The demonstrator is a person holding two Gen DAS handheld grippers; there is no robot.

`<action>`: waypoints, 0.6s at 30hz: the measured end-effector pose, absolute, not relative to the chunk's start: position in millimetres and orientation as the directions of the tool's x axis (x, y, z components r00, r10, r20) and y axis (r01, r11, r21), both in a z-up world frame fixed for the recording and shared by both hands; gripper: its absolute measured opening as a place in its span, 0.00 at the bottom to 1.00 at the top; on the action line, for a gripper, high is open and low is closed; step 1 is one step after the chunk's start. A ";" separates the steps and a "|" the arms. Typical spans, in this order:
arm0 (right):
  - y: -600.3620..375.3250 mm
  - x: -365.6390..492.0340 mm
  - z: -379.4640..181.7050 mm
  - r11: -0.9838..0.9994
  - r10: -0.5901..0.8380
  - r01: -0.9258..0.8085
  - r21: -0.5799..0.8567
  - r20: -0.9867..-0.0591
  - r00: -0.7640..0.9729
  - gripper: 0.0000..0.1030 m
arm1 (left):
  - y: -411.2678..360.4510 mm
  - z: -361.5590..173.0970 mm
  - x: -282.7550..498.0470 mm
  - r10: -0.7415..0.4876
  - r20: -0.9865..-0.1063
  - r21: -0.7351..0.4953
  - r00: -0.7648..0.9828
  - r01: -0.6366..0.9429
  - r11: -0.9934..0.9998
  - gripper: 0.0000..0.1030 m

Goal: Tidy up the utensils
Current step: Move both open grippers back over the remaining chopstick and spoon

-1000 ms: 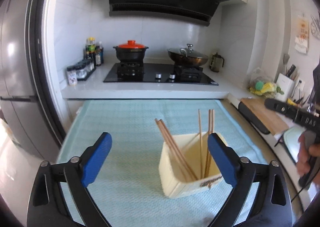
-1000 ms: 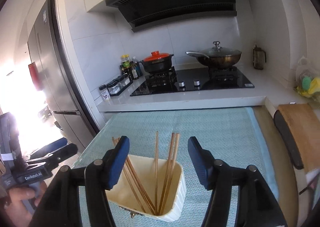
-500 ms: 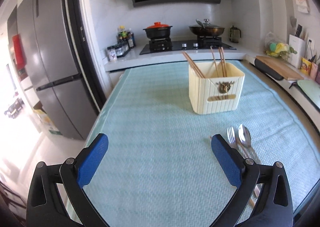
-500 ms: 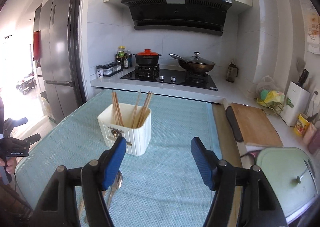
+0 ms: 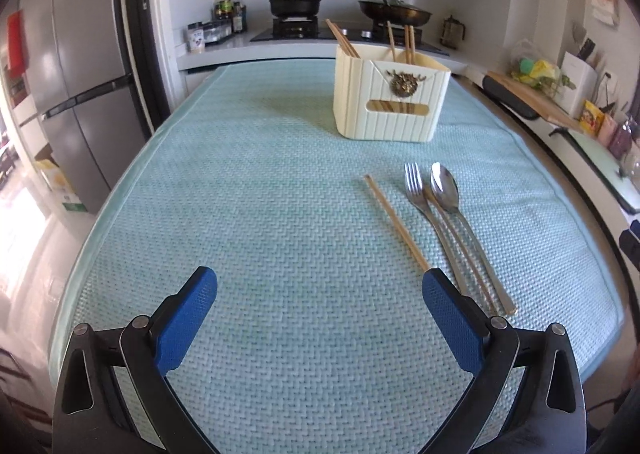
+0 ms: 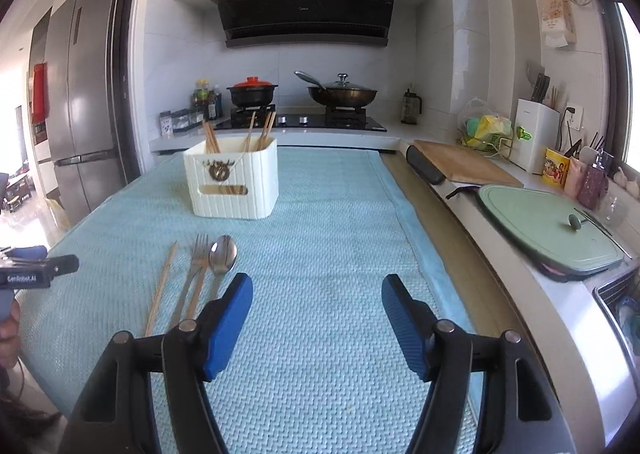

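A cream utensil holder (image 5: 390,98) (image 6: 232,182) with several wooden chopsticks (image 5: 344,39) (image 6: 256,130) stands upright on the far part of a teal mat (image 5: 260,194) (image 6: 328,246). On the mat nearer me lie a chopstick (image 5: 396,222) (image 6: 161,288), a fork (image 5: 424,210) (image 6: 194,274) and a spoon (image 5: 448,190) (image 6: 222,254), with another chopstick across the fork and spoon. My left gripper (image 5: 320,294) is open and empty, left of the loose utensils. My right gripper (image 6: 318,300) is open and empty, right of them.
A stove with a red-lidded pot (image 6: 252,92) and a wok (image 6: 342,92) is behind the mat. A fridge (image 5: 68,74) stands left. A wooden cutting board (image 6: 464,162) and a green lidded pan (image 6: 548,226) sit on the right counter.
Both grippers have pulled back and down from over the holder towards the near edge of the mat. The loose fork, spoon and chopsticks have come into view.
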State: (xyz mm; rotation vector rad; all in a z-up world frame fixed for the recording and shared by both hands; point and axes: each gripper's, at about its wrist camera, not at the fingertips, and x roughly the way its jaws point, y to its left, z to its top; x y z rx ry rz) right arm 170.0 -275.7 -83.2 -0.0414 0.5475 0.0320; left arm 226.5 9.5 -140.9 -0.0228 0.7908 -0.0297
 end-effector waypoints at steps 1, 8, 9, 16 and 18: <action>-274.0 169.5 -86.9 0.999 0.033 -0.051 -0.019 -0.529 0.848 0.66 | 7.5 -142.3 226.3 -0.041 -0.715 -0.038 0.697 0.019 0.999 0.99; -258.1 172.9 -104.8 0.996 0.087 -0.089 0.024 -0.559 0.825 0.66 | 1.5 -152.4 222.7 -0.118 -0.742 -0.122 0.659 0.040 0.992 0.99; -256.0 174.3 -104.9 0.995 0.093 -0.094 0.026 -0.561 0.823 0.66 | 0.3 -152.1 222.2 -0.111 -0.741 -0.114 0.662 0.039 0.993 0.99; -246.7 177.0 -110.5 0.993 0.109 -0.119 0.021 -0.580 0.808 0.66 | 3.6 -150.7 226.0 -0.072 -0.743 -0.091 0.666 0.007 0.996 0.99; -246.1 178.1 -112.9 0.992 0.111 -0.122 0.021 -0.590 0.800 0.66 | 5.2 -152.1 228.0 -0.073 -0.749 -0.096 0.659 0.001 0.995 0.99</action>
